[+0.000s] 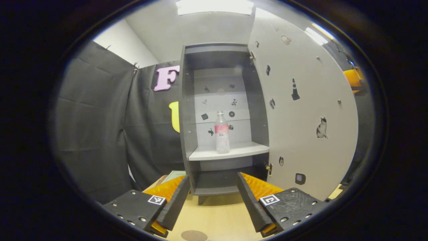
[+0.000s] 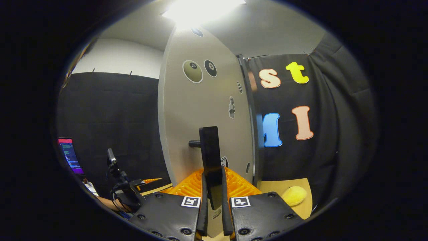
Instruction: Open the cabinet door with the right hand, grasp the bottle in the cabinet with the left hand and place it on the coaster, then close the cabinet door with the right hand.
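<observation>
In the left gripper view the grey cabinet (image 1: 187, 110) stands with its door (image 1: 301, 110) swung wide to the right. A clear bottle (image 1: 222, 133) with a pink label stands upright on the white middle shelf (image 1: 230, 152). My left gripper (image 1: 212, 201) is open, low over the table, well in front of the bottle. A round brown coaster (image 1: 194, 235) lies on the table at the bottom edge. In the right gripper view my right gripper (image 2: 214, 204) is shut on the door's black upright handle (image 2: 210, 157), on the outer face of the door (image 2: 200, 117).
The wooden table (image 1: 217, 217) runs up to the cabinet's foot. A yellow soft object (image 2: 293, 195) lies on the table right of the door. In the right gripper view a person's arm holds the other gripper (image 2: 122, 189) at lower left, near a lit screen (image 2: 69, 155).
</observation>
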Motion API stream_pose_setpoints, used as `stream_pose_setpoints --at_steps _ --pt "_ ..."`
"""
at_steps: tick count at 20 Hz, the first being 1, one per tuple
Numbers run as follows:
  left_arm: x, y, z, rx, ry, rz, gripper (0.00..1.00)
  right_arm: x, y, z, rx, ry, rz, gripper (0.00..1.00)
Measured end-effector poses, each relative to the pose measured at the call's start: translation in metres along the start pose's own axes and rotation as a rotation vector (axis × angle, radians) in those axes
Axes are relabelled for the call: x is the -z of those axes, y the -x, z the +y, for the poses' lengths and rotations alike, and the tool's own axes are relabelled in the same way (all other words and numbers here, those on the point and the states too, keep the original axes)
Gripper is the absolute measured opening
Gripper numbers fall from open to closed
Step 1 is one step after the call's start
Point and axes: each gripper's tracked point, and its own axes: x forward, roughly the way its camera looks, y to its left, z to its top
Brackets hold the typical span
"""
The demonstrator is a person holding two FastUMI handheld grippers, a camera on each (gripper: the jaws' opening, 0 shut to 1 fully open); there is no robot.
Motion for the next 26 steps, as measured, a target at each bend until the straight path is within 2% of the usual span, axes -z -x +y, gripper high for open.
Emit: stream_pose_setpoints --at_steps 1,2,3,5,6,8,10,11,13,14,15,16,17,18,19,21,22,23,25,26 --pt "-0.004 0.000 -0.006 0.000 -0.002 -0.004 0.87 0.000 0.002 -0.006 0.029 0.003 -0.010 0.19" --pt "-0.007 -0.001 -0.011 0.003 -0.007 -0.007 0.87 0.000 0.007 -0.015 0.057 0.006 -0.022 0.15" --pt "-0.011 -0.003 -0.014 0.003 -0.010 -0.007 0.88 0.004 0.013 -0.018 0.068 -0.001 -0.024 0.19" --pt "-0.017 -0.006 -0.017 0.012 -0.005 0.001 0.89 0.011 0.023 -0.015 0.027 -0.057 -0.023 0.18" --pt "-0.022 -0.011 -0.020 0.019 -0.001 0.005 0.84 0.016 0.032 -0.010 0.000 -0.079 -0.016 0.19" --pt "-0.033 -0.024 -0.022 0.029 0.008 0.004 0.84 0.017 0.046 -0.015 0.004 -0.067 -0.021 0.19" --pt "-0.043 -0.037 -0.022 0.042 0.018 0.003 0.89 0.016 0.054 -0.036 0.083 -0.018 -0.037 0.18" --pt "-0.047 -0.047 -0.023 0.052 0.029 0.009 0.84 0.018 0.061 -0.051 0.142 0.008 -0.041 0.21" --pt "-0.057 -0.074 -0.027 0.075 0.061 0.013 0.84 0.022 0.070 -0.080 0.249 0.027 -0.038 0.20" --pt "-0.060 -0.086 -0.028 0.088 0.077 0.011 0.89 0.025 0.076 -0.092 0.302 0.030 -0.032 0.20" --pt "-0.065 -0.099 -0.029 0.099 0.092 0.010 0.89 0.030 0.080 -0.105 0.354 0.035 -0.021 0.24" --pt "-0.067 -0.111 -0.030 0.108 0.105 0.015 0.87 0.034 0.084 -0.116 0.400 0.047 -0.008 0.38" --pt "-0.069 -0.124 -0.031 0.121 0.116 0.022 0.84 0.037 0.089 -0.130 0.454 0.066 0.001 0.57" --pt "-0.072 -0.137 -0.033 0.131 0.124 0.025 0.89 0.037 0.095 -0.142 0.505 0.088 0.006 0.77" --pt "-0.076 -0.150 -0.032 0.137 0.125 0.025 0.84 0.040 0.097 -0.152 0.546 0.105 0.013 0.97" --pt "-0.081 -0.177 -0.029 0.142 0.117 0.018 0.84 0.045 0.096 -0.162 0.592 0.104 0.024 0.97" --pt "-0.083 -0.190 -0.026 0.139 0.108 0.011 0.84 0.049 0.094 -0.166 0.606 0.096 0.033 0.92" --pt "-0.086 -0.203 -0.024 0.138 0.098 0.005 0.89 0.054 0.092 -0.171 0.622 0.089 0.046 0.97" --pt "-0.087 -0.230 -0.020 0.142 0.082 0.000 0.86 0.064 0.090 -0.180 0.656 0.087 0.074 0.97" --pt "-0.084 -0.244 -0.018 0.145 0.072 0.004 0.84 0.068 0.089 -0.183 0.675 0.088 0.089 0.92"
